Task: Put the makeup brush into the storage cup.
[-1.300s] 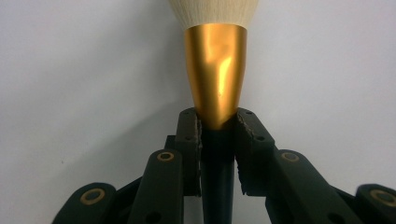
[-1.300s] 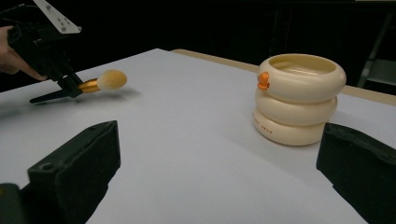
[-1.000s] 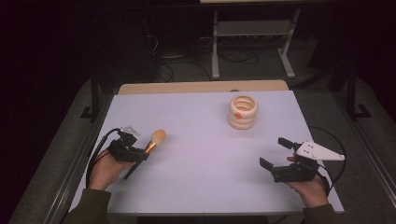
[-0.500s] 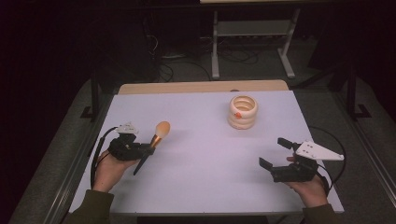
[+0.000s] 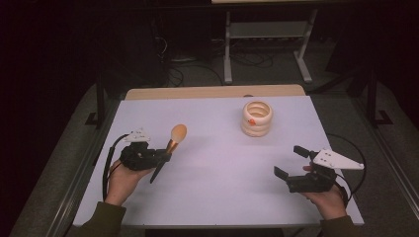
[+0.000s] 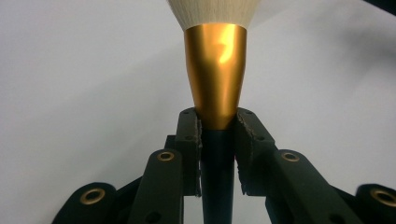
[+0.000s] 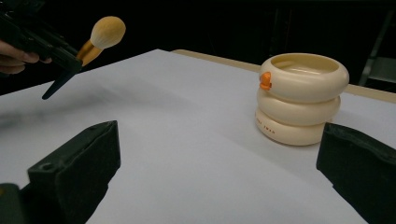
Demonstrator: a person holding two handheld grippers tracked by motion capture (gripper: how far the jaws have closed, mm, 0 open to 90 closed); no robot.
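Note:
A makeup brush [image 5: 173, 140] with a gold ferrule [image 6: 215, 74], pale bristles and a dark handle is held off the table. My left gripper [image 5: 165, 157] is shut on it just below the ferrule, at the left of the table; the brush [image 7: 95, 42] points up and away, handle tip down. My left gripper [image 6: 217, 123] has its pads pressed on both sides of the handle. A cream ringed cup [image 5: 257, 118] with an orange mark stands at the back right. My right gripper [image 5: 290, 162] rests open near the front right, aimed at the cup [image 7: 299, 95], nothing between its fingers.
The white table top [image 5: 217, 163] has a wooden strip [image 5: 212, 92] along its far edge. Beyond it are a dark floor with cables and a metal stand [image 5: 267, 44]. A cable [image 5: 353, 148] loops by the right hand.
My left gripper has carried the brush up and to the right, toward the table's middle. The right gripper has stayed where it was.

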